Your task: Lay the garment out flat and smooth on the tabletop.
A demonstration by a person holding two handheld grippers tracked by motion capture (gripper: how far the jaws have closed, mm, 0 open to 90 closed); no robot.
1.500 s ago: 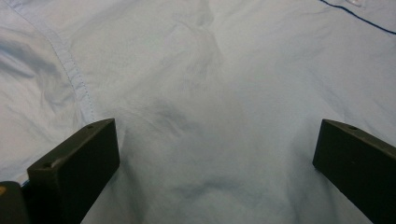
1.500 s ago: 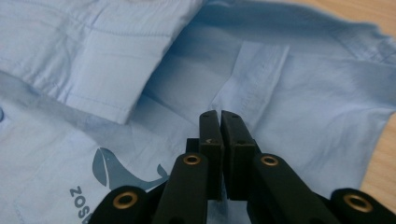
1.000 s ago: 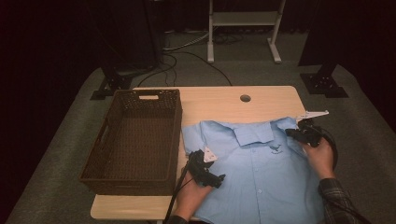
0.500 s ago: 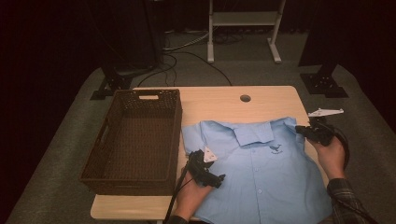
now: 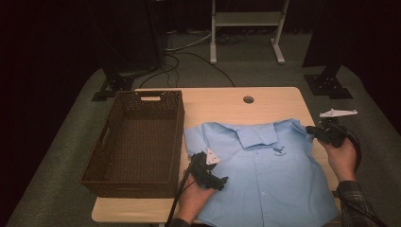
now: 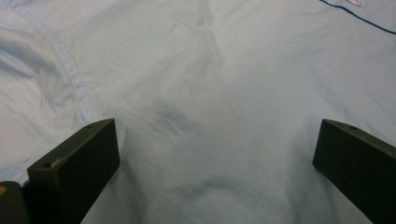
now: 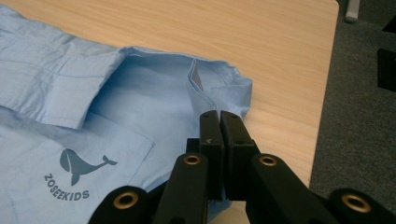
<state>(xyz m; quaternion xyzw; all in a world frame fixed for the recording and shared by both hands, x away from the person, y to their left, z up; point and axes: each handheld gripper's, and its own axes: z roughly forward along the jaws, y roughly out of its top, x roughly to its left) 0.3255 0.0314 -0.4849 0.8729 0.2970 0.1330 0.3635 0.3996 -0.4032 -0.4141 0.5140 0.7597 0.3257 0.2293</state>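
A blue shirt (image 5: 265, 175) is being laid flat on the tabletop (image 5: 227, 101), near its front right corner.

The sleeve (image 7: 219, 88) is pinched by the shut right claw (image 7: 219, 122); the left claw (image 6: 210, 154) is held wide open. The sleeve should be pulled gently outward.

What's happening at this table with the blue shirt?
A person is laying out a light blue shirt on a wooden table, with tongs in each hand. The right tongs are shut at the edge of one sleeve; whether they pinch the cloth I can't tell. The left tongs rest on the shirt front with the jaws wide open. A dark wicker basket sits beside the shirt with nothing in it.
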